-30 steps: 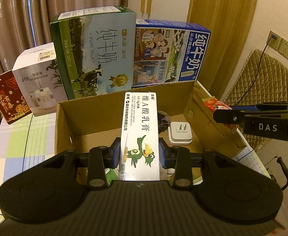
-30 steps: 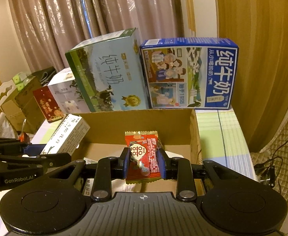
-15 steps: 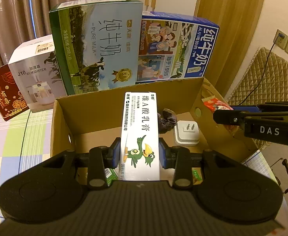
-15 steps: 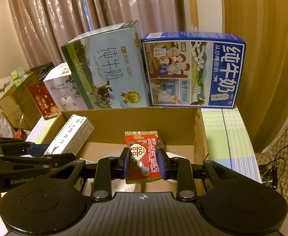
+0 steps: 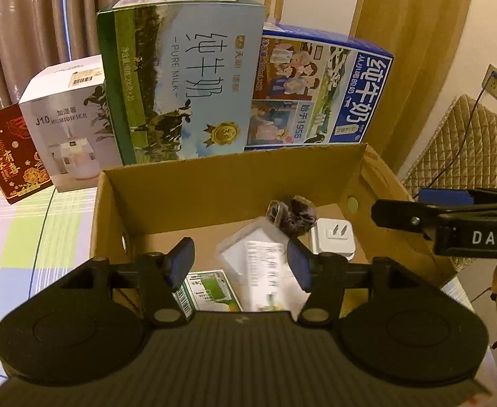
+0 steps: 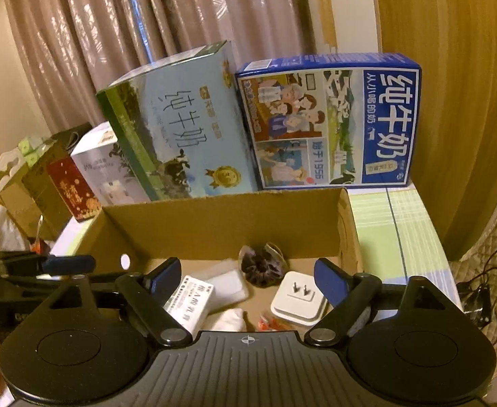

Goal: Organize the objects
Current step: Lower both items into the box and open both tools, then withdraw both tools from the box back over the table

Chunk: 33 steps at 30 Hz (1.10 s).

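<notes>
- A curtained room corner, where a bench (image 5: 38, 237) with a checked cloth carries an open cardboard box (image 5: 234, 176)
- Inside the box, a white carton with printed text (image 6: 190, 302) lies on the floor at the near left, partly over a clear plastic case (image 6: 229, 279); in the left view it looks blurred, so it may not have settled
- Near it lie a dark scrunchie (image 6: 262, 266), a white plug adapter (image 6: 299, 296), a red wrapper (image 6: 270, 324) at the near edge and a small green-printed pack (image 5: 211, 288)
- The left tool (image 5: 240, 264) hangs over the box with its jaws spread wide and nothing between them
- The right tool (image 6: 246, 278) is likewise wide and empty, above the adapter and the wrapper
- Behind the box stand two milk cartons (image 5: 187, 81), a humidifier box (image 5: 68, 125) and a red gift box (image 5: 7, 156)
- Judged step: the drop into the box looks done for both tools
- Next would call for lifting both tools clear of the box walls, then finding whatever loose item remains outside; none shows here
</notes>
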Each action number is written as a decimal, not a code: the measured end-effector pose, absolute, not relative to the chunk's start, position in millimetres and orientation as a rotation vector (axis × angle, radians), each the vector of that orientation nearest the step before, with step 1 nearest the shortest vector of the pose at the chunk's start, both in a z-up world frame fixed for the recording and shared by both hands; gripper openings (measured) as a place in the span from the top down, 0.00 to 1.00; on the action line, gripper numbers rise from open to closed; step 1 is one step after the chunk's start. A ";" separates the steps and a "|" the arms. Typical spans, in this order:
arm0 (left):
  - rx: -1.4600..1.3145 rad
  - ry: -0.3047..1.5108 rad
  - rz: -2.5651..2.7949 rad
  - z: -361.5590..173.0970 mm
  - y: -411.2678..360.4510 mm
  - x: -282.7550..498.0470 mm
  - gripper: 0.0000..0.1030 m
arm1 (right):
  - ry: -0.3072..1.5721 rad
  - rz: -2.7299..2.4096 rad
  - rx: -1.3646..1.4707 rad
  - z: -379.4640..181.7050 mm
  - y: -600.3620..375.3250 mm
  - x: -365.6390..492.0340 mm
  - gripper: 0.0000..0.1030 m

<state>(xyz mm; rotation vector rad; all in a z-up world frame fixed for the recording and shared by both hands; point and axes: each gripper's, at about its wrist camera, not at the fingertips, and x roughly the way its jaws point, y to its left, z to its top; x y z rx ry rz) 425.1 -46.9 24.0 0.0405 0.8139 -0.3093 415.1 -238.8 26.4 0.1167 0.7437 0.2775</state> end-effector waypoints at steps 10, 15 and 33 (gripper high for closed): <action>0.040 0.815 -0.275 29.1 -37.4 409.6 0.27 | 0.771 0.270 0.097 28.5 -244.2 399.4 0.19; 0.047 0.783 -0.247 45.8 -28.9 384.8 0.10 | 0.803 0.250 0.097 40.8 -250.0 377.7 0.10; -0.090 0.753 -0.164 94.7 -0.4 221.7 0.01 | 0.840 0.237 0.138 82.5 -255.5 219.6 0.02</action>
